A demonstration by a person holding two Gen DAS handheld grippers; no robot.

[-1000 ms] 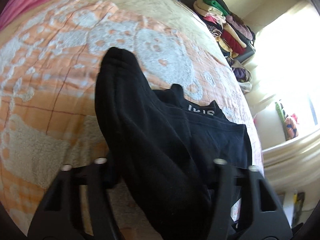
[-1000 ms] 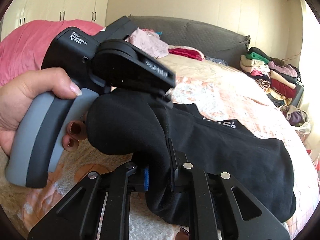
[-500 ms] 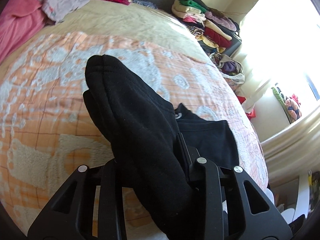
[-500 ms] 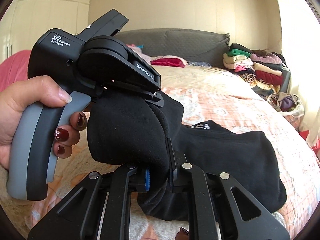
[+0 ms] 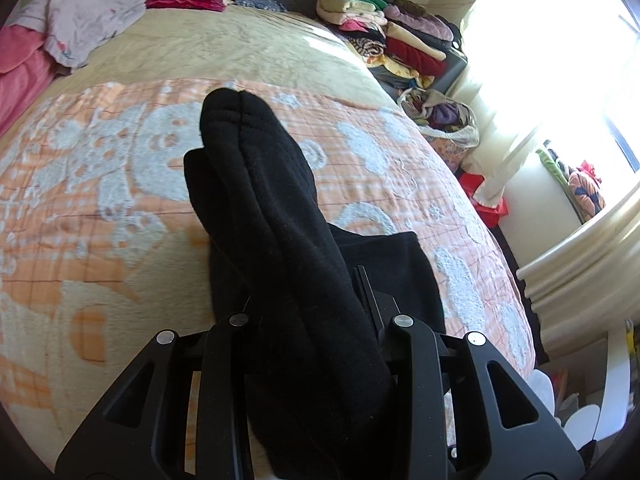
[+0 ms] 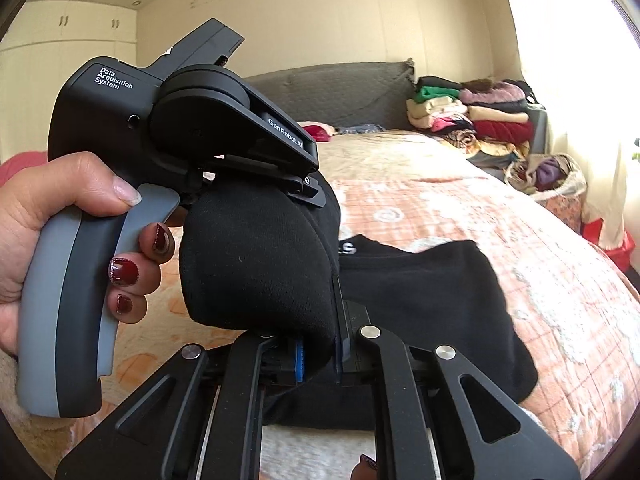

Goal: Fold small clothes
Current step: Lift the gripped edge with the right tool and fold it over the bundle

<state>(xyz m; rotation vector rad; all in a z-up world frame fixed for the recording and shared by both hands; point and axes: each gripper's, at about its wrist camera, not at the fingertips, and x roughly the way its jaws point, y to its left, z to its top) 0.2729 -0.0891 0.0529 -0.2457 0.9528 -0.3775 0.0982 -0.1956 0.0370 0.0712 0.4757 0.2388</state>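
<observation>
A pair of black socks (image 5: 260,184) sticks up out of my left gripper (image 5: 308,300), toes pointing away; its jaws have narrowed and the pads press on the fabric. In the right wrist view a hand (image 6: 60,216) holds the left gripper (image 6: 308,190) above the rounded sock end (image 6: 256,264). My right gripper (image 6: 320,344) is shut on the lower part of the same socks. A black garment (image 6: 432,292) with white lettering lies flat on the bed behind them, also seen under the socks as the black garment (image 5: 396,264).
An orange and white blanket (image 5: 100,200) covers the bed. A stack of folded clothes (image 5: 392,36) and a bag of clothes (image 5: 444,116) sit by the bright window. A pale pink garment (image 5: 92,28) lies near the grey headboard (image 6: 340,88).
Both grippers have risen and travelled across the bed together with the socks. The left jaws, wide around the fabric a second ago, have closed onto it.
</observation>
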